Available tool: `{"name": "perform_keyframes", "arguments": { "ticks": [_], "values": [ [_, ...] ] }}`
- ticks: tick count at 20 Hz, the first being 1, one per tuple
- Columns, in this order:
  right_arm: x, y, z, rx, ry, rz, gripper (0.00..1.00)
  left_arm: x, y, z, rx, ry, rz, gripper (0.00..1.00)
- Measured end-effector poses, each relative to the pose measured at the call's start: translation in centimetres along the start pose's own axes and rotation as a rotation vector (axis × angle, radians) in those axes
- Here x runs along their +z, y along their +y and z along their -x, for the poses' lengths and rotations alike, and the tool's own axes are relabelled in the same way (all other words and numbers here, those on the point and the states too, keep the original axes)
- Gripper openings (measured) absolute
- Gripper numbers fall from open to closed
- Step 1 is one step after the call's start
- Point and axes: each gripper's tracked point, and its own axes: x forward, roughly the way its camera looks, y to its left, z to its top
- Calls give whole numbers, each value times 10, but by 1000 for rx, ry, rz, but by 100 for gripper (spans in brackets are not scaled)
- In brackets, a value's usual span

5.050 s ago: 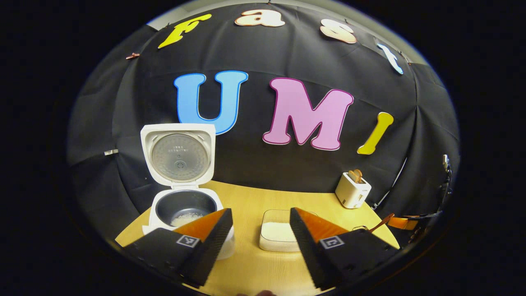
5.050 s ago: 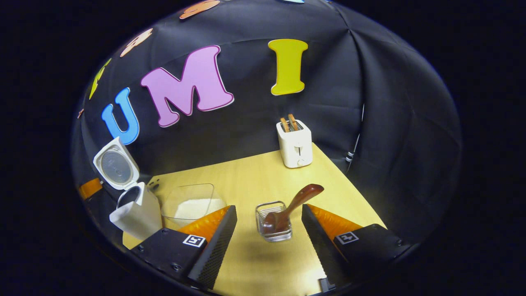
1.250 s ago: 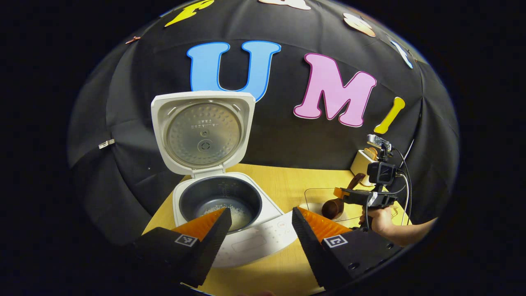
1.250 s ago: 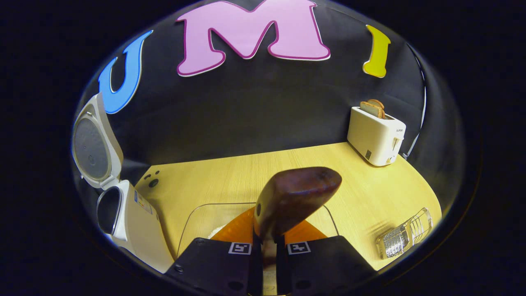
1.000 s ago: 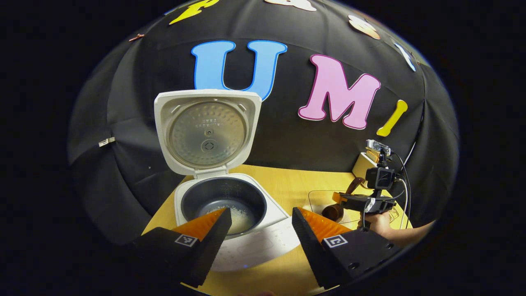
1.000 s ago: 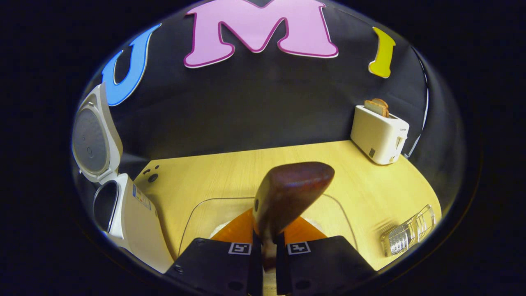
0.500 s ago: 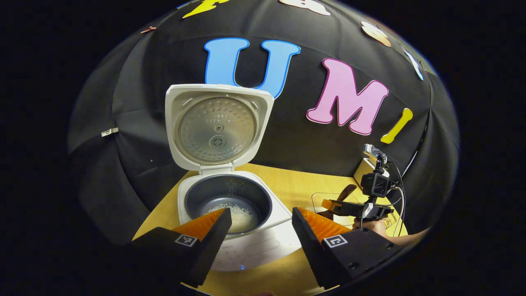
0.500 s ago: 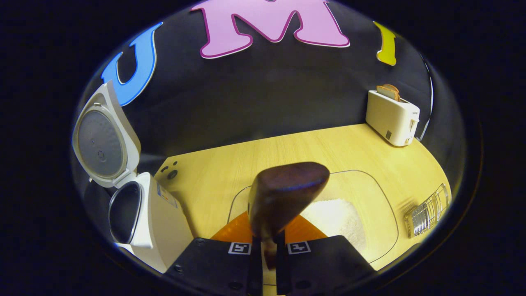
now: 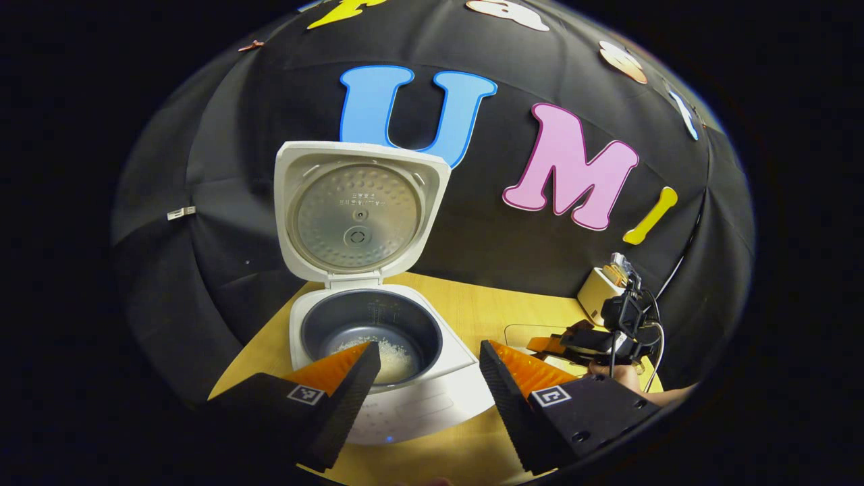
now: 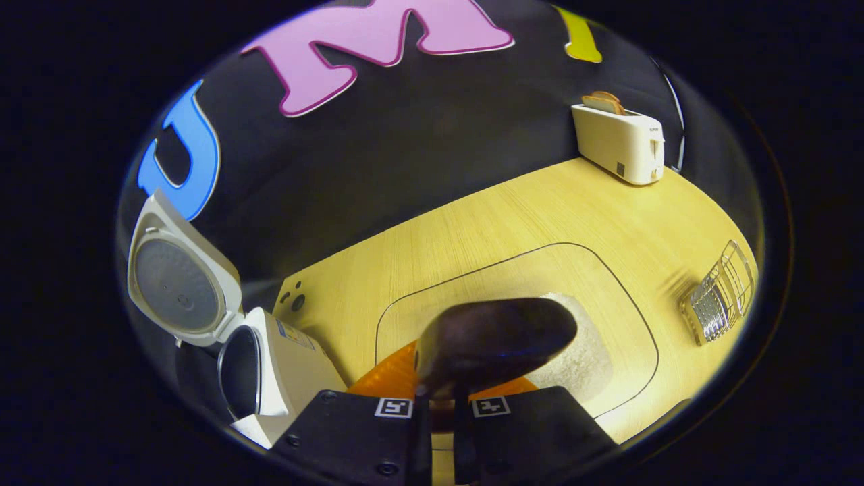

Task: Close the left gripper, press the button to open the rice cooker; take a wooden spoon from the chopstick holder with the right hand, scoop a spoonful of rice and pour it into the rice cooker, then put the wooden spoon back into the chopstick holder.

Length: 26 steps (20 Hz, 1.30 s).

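The cooker point(image 9: 378, 337) stands at 7 o'clock in the left gripper view, a white body with its lid point(image 9: 360, 212) swung upright, showing a dimpled metal inner plate. Its dark pot point(image 9: 371, 334) holds a small heap of white rice at the bottom. The left gripper point(image 9: 425, 378) hangs just in front of the cooker, fingers spread wide apart with nothing between them.

In the right gripper view the right gripper point(image 10: 442, 405) is clamped on the spoon point(image 10: 496, 344), a dark reddish-brown wooden spoon with a glossy, rounded bowl that juts forward at 6 o'clock over the clear tray point(image 10: 607, 297). White rice point(image 10: 574, 358) lies in the tray under the spoon. The wire holder point(image 10: 719, 293) lies tipped on the table point(image 10: 472, 229) at 3 o'clock, well apart from the spoon. A white toaster point(image 10: 617, 138) sits at 1 o'clock.
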Motion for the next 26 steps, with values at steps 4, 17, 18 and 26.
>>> {"name": "perform_keyframes", "arguments": {
  "ticks": [4,17,18,26],
  "values": [
    [11,1,9,23,-12,-40,17,7,-3,1,0,-13,-15,95],
    [71,0,45,72,-106,-106,17,12,-8,12,17,-37,-26,95],
    [75,1,48,74,-111,-103,17,13,-8,13,18,-39,-25,95],
    [110,28,68,125,-153,-60,17,16,-5,22,23,-63,6,95]
  ]
}}
